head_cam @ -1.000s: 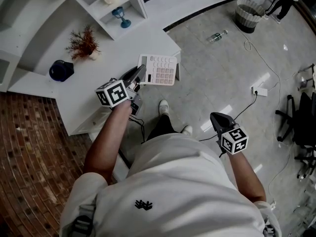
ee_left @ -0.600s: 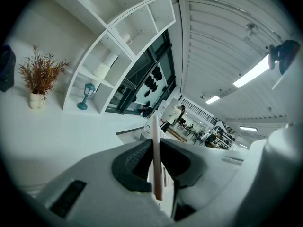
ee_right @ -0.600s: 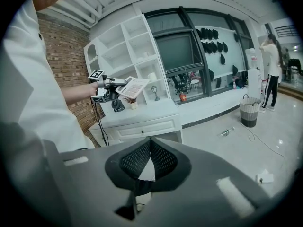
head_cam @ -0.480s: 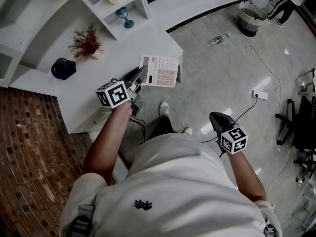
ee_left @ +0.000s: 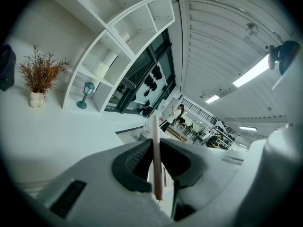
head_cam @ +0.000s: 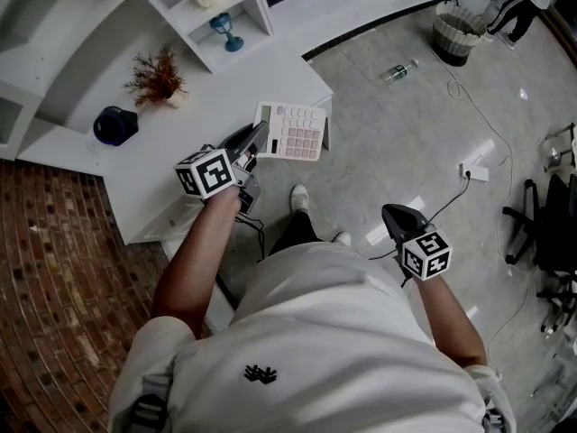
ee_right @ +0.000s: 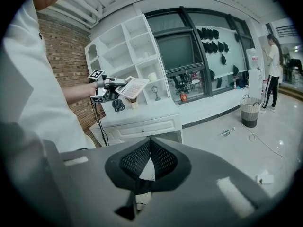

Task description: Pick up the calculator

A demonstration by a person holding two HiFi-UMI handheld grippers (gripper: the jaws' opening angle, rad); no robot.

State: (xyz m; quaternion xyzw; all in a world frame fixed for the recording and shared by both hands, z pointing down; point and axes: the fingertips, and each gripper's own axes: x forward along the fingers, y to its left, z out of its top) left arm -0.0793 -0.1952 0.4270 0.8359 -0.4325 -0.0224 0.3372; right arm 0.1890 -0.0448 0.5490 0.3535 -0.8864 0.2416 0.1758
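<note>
I have the left gripper (head_cam: 256, 141) clamped on the calculator (head_cam: 293, 130). In the left gripper view its thin edge stands pinched between the two dark pads, with the jaws only slightly apart around it. The calculator is off the surface (head_cam: 171, 165), held in the air near the front right corner. Its keys face up toward my head view, and part of it hangs past the front edge. From the right gripper view I see it tilted and clear above the surface.

The right gripper (head_cam: 395, 212) hangs low at my right side over the floor (head_cam: 406, 124), well apart from the surface. Its jaws are together with nothing between them.

Toward the back edge of the surface a dried plant (head_cam: 155, 78) stands in a small vase, and a dark cap (head_cam: 114, 126) lies further toward the left end. A blue goblet (head_cam: 224, 31) stands in the shelf (head_cam: 257, 7) behind. On the floor a bottle (head_cam: 397, 67) lies near a bin (head_cam: 451, 27).
</note>
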